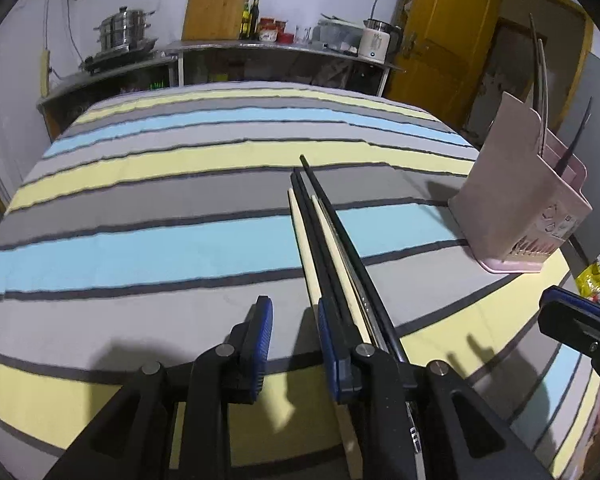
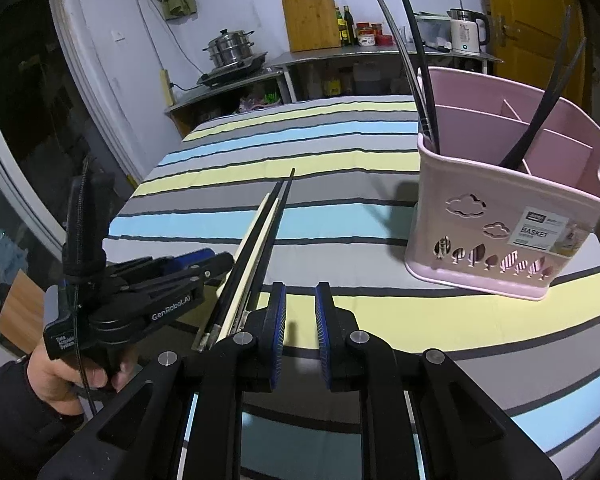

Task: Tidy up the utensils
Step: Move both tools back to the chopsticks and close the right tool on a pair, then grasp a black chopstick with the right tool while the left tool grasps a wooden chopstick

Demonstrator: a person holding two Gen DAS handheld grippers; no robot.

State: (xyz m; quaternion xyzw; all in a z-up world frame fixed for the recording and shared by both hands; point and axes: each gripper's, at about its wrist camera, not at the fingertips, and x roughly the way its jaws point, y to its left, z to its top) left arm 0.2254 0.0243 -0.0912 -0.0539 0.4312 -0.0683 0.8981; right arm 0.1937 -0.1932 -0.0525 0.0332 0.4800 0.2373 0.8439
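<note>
While the left hand-held gripper (image 1: 292, 336) hangs low over the striped cloth (image 1: 160, 248) that covers the desk, its two blue-padded fingers stand apart with only cloth between them; nothing is gripped. A bundle of chopsticks (image 1: 332, 248), some black and some pale, lies flat on the cloth just beside the outer face of the right-hand finger, running away toward the far edge of the desk. Seen from the right wrist camera, the same bundle (image 2: 256, 240) lies between the two tools, its butt ends near the near edge.

The right hand-held gripper (image 2: 300, 320) also has its fingers parted a little, empty, above a yellow stripe near the near edge. A hand (image 2: 64, 376) in a dark sleeve holds the left tool's grip.

A pink utensil basket (image 2: 508, 240) stands upright toward the right edge of the desk, well apart from the bundle. Several long dark and silvery utensils (image 2: 416, 80) already lean in its compartments, some at its left end and others (image 2: 540, 120) in a middle compartment.

Beyond the far edge, a metal counter (image 1: 280, 46) carries a steamer pot (image 1: 124, 32), a wooden board (image 1: 216, 8) and a white kettle (image 1: 376, 40).
</note>
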